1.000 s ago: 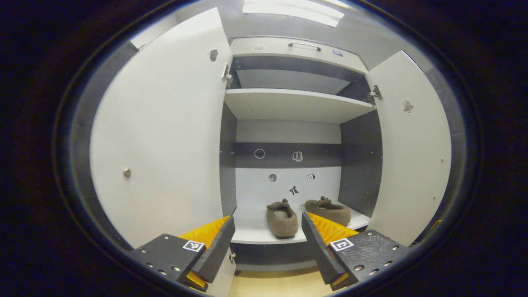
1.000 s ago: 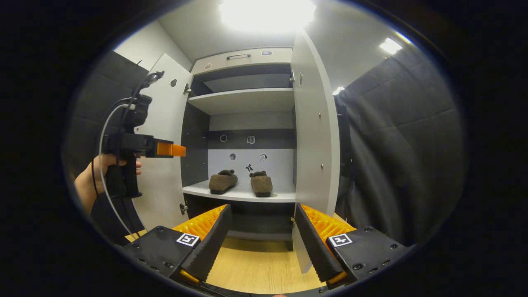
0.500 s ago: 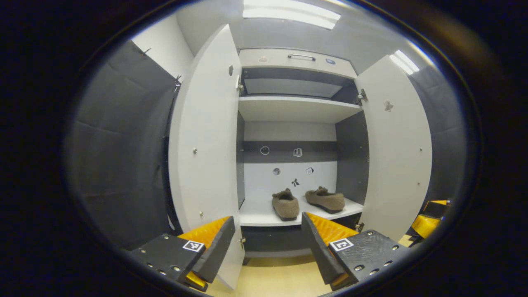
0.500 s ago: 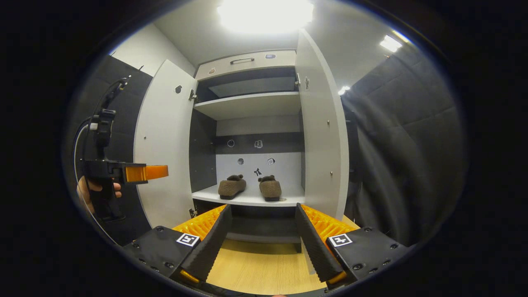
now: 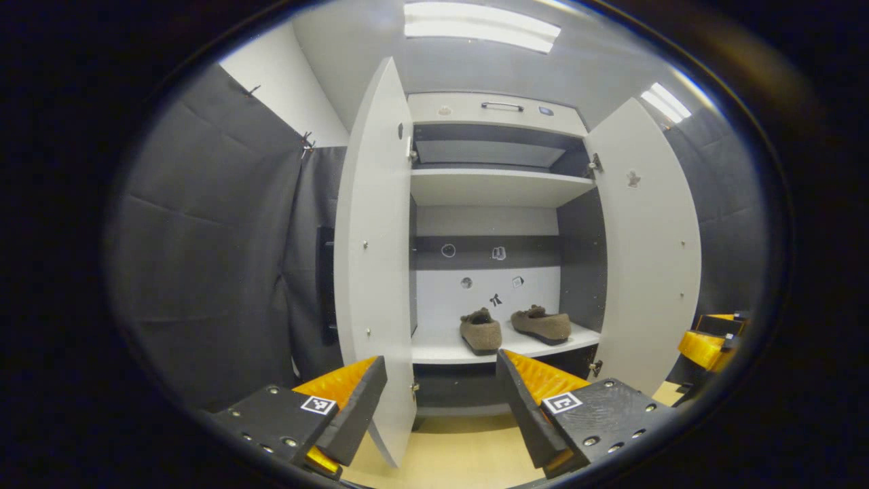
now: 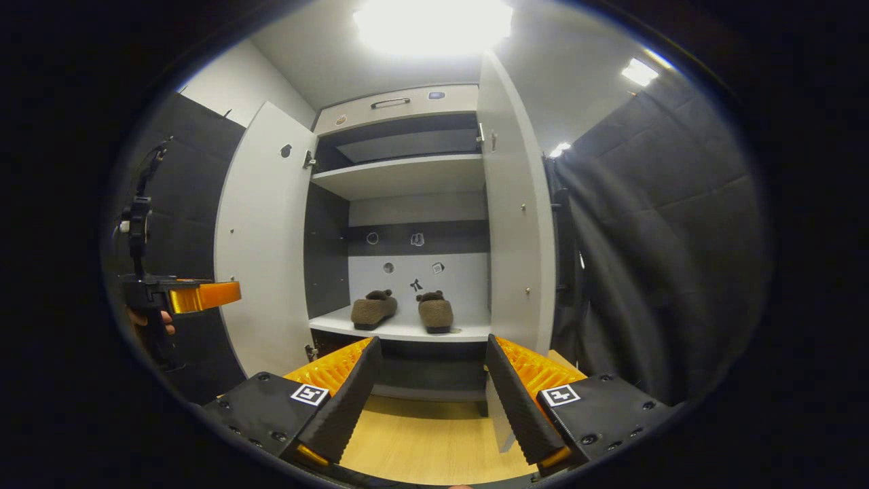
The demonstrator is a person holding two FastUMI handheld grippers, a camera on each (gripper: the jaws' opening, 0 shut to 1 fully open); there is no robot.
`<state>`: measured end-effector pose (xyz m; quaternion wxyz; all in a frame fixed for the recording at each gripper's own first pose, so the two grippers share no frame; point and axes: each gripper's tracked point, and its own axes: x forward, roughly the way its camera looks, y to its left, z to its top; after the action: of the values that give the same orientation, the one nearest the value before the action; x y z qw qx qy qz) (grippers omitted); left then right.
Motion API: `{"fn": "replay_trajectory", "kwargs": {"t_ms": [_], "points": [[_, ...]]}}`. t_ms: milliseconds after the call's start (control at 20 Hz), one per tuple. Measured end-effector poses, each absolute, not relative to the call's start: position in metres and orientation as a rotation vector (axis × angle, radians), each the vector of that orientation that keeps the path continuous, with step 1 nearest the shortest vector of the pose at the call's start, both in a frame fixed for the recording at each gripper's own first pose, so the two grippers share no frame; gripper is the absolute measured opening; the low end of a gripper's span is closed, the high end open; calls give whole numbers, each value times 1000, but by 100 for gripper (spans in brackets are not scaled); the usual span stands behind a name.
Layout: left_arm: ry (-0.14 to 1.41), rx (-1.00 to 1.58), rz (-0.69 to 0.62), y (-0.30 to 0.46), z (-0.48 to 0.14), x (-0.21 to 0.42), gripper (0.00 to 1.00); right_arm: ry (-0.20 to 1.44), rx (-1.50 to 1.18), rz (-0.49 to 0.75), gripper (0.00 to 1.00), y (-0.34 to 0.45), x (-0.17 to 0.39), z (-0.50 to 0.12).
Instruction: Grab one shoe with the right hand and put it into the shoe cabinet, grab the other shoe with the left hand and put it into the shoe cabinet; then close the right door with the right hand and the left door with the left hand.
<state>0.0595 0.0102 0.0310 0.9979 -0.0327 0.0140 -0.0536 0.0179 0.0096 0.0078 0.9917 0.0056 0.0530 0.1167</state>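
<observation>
both shoes on the shelf, both doors open, both grippers empty

in the left gripper view the left gripper [image 5: 441, 407] has its jaws spread wide with nothing between them, its black pads and orange backs framing the lower front of the shoe cabinet [image 5: 495, 112]. the edge of the left door [image 5: 377, 272] stands just beyond the left finger, turned almost edge-on to the camera. the right door [image 5: 648, 258] swings out to the right, its inner face showing.

in the right gripper view the right gripper [image 6: 431, 401] is likewise wide open and empty, held over the wooden floor [image 6: 428, 441] in front of the cabinet. the right door's edge hangs near the right finger. far to the left, the left gripper shows from the side with its orange finger pointing toward the left door, a hand [image 6: 146, 319] on its grip; from this side i cannot tell its jaw gap.

the two brown shoes sit side by side on the lower shelf [image 5: 441, 350], inside the cabinet, between the open doors. the left shoe [image 5: 481, 331] points toward the near edge; the right shoe [image 5: 542, 324] lies angled, close beside it but apart. a second shelf [image 5: 489, 187] sits above them, bare. small stickers [image 5: 499, 252] dot the back panel. black cloth [image 5: 204, 258] hangs on both sides of the cabinet.
</observation>
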Motion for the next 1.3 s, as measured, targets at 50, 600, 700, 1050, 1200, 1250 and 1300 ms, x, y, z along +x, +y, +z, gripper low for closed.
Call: {"fn": "replay_trajectory", "kwargs": {"t_ms": [50,600,700,1050,1200,1250,1300], "points": [[27,-62,-103,13,30,57,99,104,0,206,97,-3,21,11],[19,-44,-79,33,30,45,99,43,-55,-186,97,-157,53,66],[16,-37,-69,37,30,43,99,37,-51,-242,95,-175,66,72],[42,-39,20,75,21,28,99,35,-29,-338,96,-194,112,76],[46,-45,62,92,20,21,99,60,-45,-312,96,-184,126,72],[45,-45,75,98,20,19,99,70,-55,-283,95,-176,129,70],[45,-46,88,103,21,17,94,81,-83,-281,97,-175,130,68]]}}
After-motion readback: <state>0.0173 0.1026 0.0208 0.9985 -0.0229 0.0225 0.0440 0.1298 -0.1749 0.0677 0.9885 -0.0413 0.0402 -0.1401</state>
